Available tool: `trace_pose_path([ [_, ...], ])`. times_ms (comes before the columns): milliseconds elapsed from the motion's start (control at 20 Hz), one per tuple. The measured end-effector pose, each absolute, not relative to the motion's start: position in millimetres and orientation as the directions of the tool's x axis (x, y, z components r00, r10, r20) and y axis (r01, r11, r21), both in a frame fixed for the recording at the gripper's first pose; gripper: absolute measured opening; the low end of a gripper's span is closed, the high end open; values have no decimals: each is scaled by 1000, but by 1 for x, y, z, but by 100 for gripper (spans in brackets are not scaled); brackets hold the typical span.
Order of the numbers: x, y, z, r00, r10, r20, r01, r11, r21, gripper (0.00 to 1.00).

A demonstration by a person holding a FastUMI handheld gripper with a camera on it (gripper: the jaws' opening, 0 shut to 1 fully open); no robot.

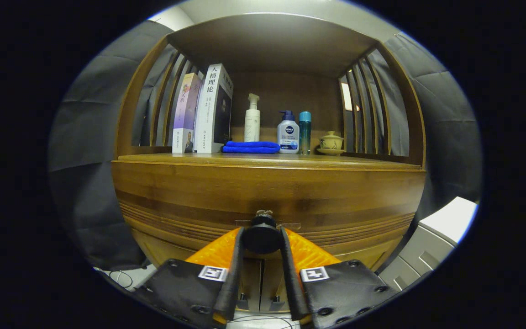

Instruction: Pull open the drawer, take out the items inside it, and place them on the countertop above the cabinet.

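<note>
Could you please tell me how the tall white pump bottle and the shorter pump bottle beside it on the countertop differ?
The tall white pump bottle is slim with a white pump; the shorter pump bottle is squat with a dark blue pump and blue label. The tall one stands behind the folded blue cloth; the shorter one stands beside it. Both are upright. The gripper has its fingers closed on the drawer knob.

The camera riding on the hand-held gripper [262, 237] looks level and head-on at the cabinet's drawer front [267, 196] from very close, its fingers touching the drawer knob [262, 232]; the bench [267, 159] sits just above eye line.
</note>
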State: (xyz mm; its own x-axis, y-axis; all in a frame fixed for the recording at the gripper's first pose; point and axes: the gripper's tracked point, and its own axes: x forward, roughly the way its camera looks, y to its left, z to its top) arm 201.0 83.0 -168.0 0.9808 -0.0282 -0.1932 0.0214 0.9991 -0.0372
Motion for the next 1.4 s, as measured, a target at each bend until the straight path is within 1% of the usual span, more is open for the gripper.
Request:
trace_pose_path([
  [50,200,82,-168,979,-33,-200,25,999,-46,39],
  [100,199,81,-166,979,-40,-198,34,999,-38,39],
  [200,200,82,-167,976,-40,-212,35,999,-26,29],
  [400,191,81,-166,973,-32,-230,29,999,-15,29],
  [1400,71,81,-160,970,53,-239,-58,998,-17,29],
])
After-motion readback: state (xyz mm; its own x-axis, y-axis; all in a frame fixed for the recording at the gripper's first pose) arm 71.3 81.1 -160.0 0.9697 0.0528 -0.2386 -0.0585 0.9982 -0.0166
